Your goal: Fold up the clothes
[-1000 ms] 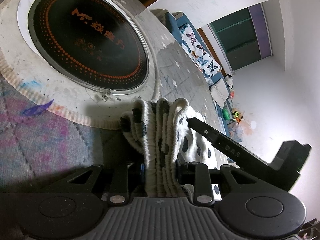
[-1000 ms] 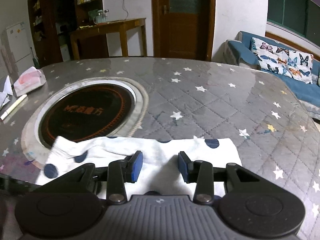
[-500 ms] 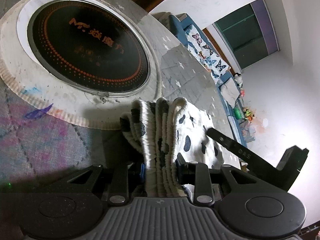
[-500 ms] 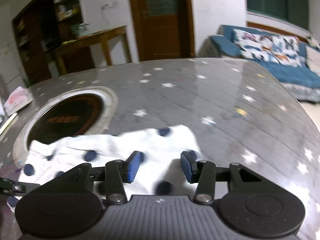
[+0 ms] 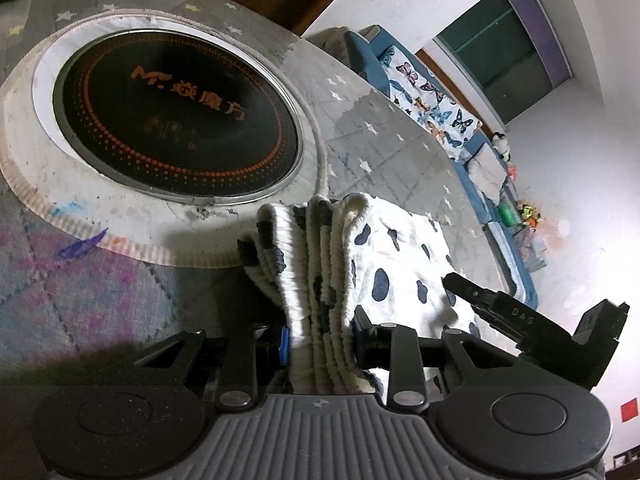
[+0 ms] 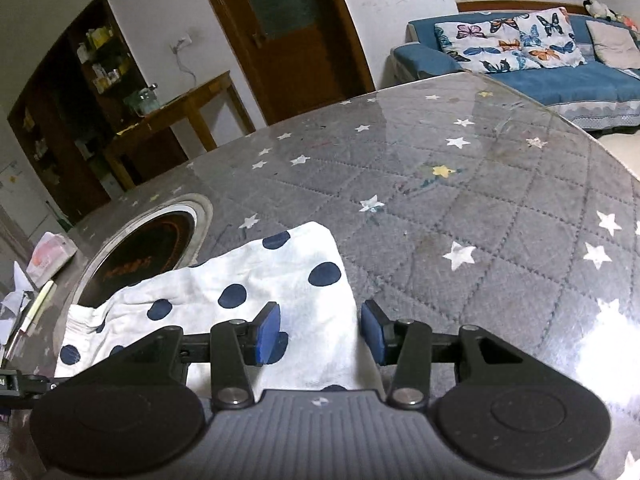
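Left wrist view: left claw was clamped on the bunched elastic waistband of the polka-dot garment, rest of it trailing away over the bench beside the inset cooktop.

Right wrist view: right claw hung apart, empty, straddling the garment's near right edge. Long axis ran left-right, waistband end left.

Judgement: mid-fold; next move needs the right claw to pinch that edge.

Round induction hob set in quilted star-print table; blue sofa (butterfly cushions) behind.
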Demonstrator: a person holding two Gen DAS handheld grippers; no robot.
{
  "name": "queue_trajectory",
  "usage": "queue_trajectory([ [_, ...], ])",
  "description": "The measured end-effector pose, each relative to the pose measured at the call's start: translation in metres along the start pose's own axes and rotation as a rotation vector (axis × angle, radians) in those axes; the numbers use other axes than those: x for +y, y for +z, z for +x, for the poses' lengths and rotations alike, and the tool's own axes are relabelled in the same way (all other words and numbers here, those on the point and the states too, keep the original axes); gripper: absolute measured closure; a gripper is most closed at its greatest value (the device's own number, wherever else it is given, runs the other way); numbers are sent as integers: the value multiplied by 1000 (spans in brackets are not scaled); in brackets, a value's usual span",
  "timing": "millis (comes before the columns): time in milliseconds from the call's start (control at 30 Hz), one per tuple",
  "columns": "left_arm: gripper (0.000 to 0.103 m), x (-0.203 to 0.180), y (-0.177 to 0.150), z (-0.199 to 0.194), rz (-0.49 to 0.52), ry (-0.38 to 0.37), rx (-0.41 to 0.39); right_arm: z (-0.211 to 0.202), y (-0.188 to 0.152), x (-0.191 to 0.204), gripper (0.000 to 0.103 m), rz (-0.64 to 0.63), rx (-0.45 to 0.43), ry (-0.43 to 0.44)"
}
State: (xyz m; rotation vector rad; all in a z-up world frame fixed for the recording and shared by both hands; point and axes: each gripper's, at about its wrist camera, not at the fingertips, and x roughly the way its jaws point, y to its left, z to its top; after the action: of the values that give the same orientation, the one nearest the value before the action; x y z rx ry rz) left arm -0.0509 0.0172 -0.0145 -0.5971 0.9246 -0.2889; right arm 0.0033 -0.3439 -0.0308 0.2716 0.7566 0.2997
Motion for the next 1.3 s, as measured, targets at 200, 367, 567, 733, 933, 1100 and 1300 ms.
queue_trajectory([
  [200,71,-13,1,3,49,59,-2,-2,-7,-5,74,0,5,61],
  [367,73,-24,4,4,93,100,-11,-7,-12,-12,90,28,2,103],
  [567,74,-41,13,7,151,125,-24,-20,-17,-15,95,45,-45,122],
  [733,74,-62,26,18,202,116,-24,-34,-7,-17,95,45,-101,111],
  [933,74,-94,45,42,244,86,-11,-49,19,-26,96,30,-169,67],
  [1100,74,-123,61,66,281,58,-5,-54,41,-38,96,19,-219,0],
  [1300,74,-156,72,100,334,31,-2,-53,61,-62,96,20,-240,-77],
])
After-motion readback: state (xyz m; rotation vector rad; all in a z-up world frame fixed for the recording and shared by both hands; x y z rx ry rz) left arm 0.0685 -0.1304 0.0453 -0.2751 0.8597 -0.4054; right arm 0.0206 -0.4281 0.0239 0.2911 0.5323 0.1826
